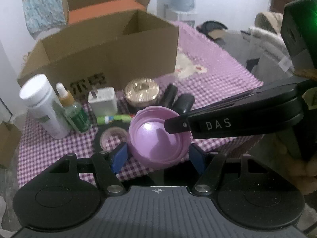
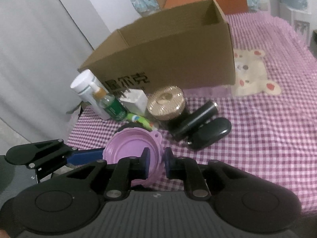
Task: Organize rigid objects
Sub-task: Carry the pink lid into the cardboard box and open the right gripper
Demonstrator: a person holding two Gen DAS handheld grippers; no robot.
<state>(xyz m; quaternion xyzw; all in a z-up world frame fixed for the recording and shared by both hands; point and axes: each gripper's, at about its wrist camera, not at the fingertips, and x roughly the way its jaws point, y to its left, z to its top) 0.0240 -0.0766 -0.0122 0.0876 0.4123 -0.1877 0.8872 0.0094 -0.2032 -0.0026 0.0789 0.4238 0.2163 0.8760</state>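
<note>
Your left gripper (image 1: pixel 157 154) hides the lilac lid's (image 1: pixel 158 136) lower edge, fingers half-spread and clamped on its sides. Your right gripper (image 2: pixel 156 162) pinches the lid's rim, fingers nearly closed.

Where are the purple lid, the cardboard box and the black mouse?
purple lid (image 1: pixel 158 136), left wrist view, inner dome.
cardboard box (image 2: pixel 178 59), right wrist view, front wall.
black mouse (image 2: pixel 213 131), right wrist view, top shell.

Far across the checked cloth (image 2: pixel 267 138), the open cardboard box (image 2: pixel 168 55) blocks the way. Crowded just near its front stand a white bottle (image 2: pixel 89 97), a dropper bottle (image 2: pixel 111 105), a charger (image 2: pixel 134 99), a gold-lidded jar (image 2: pixel 166 103) and a black mouse (image 2: pixel 212 134). To the right, the cloth lies bare and passable.
</note>
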